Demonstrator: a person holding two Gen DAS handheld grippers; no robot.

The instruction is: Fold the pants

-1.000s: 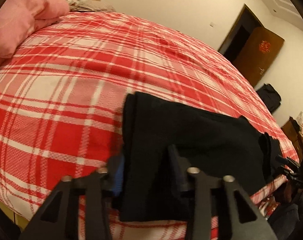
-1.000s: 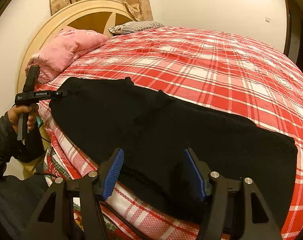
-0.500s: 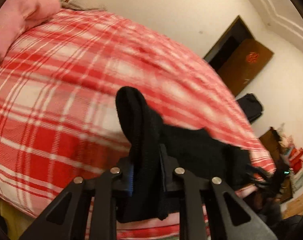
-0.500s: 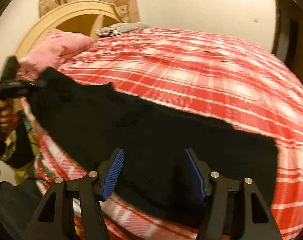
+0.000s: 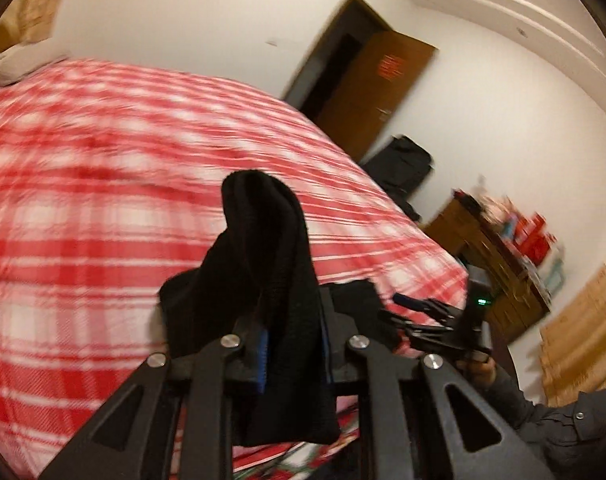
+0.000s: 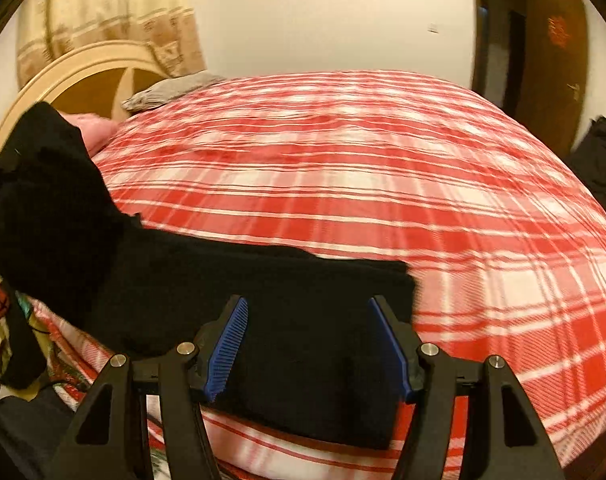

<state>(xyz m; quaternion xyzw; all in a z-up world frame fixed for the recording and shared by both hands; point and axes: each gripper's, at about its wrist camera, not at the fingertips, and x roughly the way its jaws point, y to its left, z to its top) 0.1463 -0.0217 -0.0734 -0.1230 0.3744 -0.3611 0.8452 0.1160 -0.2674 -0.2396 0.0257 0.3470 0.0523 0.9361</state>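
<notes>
Black pants (image 5: 271, 264) bunched, lifted over plaid bedspread (image 6: 383, 184).

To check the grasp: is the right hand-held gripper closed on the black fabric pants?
No, the right hand-held gripper is open, its blue pads apart above the black fabric pants.

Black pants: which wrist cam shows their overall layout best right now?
Right wrist. It shows the black pants stretched along the bed edge, one end raised at left, under the open right gripper. Left wrist shows only a bunched end clamped in the left gripper.
</notes>
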